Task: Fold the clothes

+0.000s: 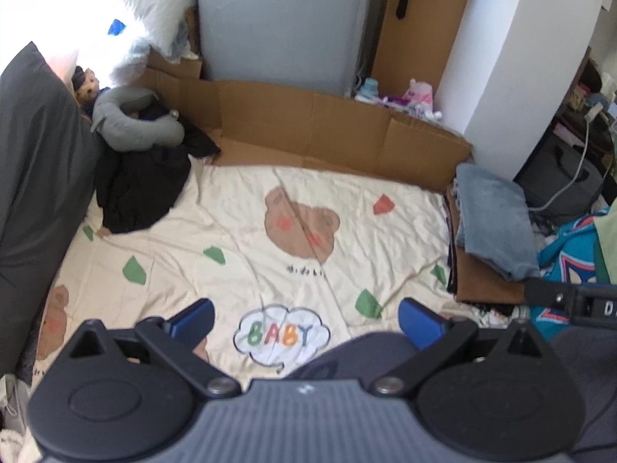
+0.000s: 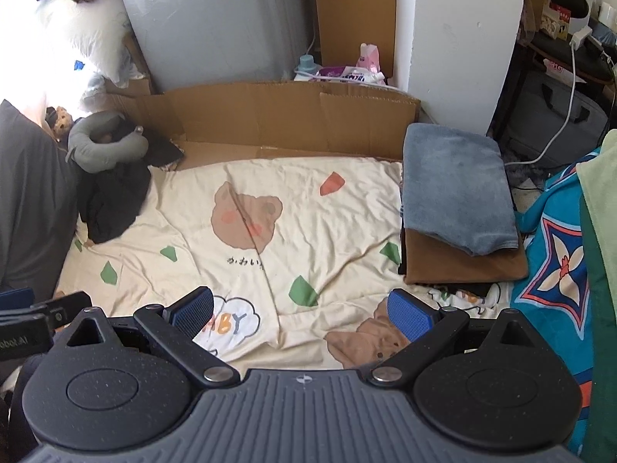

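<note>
A crumpled black garment lies at the far left of a cream bear-print sheet. On the right sits a pile of folded clothes: a grey-blue piece on top of a brown one. My left gripper hovers open over the sheet's near edge, with nothing between its blue pads. My right gripper is also open and empty, a little to the right. The right gripper's body shows at the left view's right edge.
A grey neck pillow rests behind the black garment. Low cardboard walls border the far side. A dark cushion stands on the left, a blue patterned cloth on the right. Dark fabric lies under my left gripper.
</note>
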